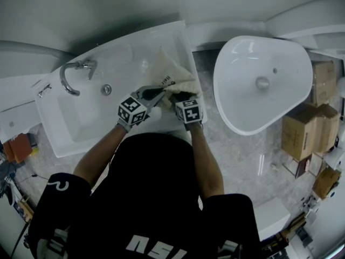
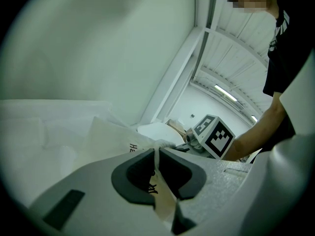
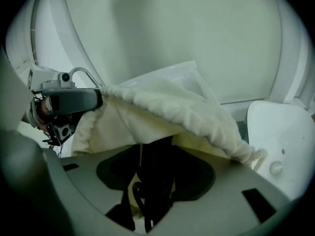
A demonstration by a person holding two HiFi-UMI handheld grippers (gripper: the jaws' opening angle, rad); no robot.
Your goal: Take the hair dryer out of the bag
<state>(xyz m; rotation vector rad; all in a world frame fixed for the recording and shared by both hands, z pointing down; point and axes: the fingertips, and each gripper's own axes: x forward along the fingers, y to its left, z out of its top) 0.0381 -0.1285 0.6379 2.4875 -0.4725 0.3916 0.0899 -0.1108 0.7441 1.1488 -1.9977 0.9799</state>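
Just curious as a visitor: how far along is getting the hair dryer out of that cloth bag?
Done: the drawstring bag lies on the sink, its mouth held open by the left gripper pinching the cloth. In hand: the right gripper reaches inside, jaws apart around a black corded part, likely the hair dryer. Left: pulling it out.

Head view looks steeply down on the sink (image 1: pixel 70 117). Both gripper views sit close behind their jaws, apparently sharing the bag (image 3: pixel 172 104).

We've got a soft, matt cream cloth bag (image 1: pixel 175 72), a smooth glossy white basin (image 1: pixel 75 117), a shiny metal tap (image 1: pixel 63 79) and dull brown cardboard boxes (image 1: pixel 302 131).
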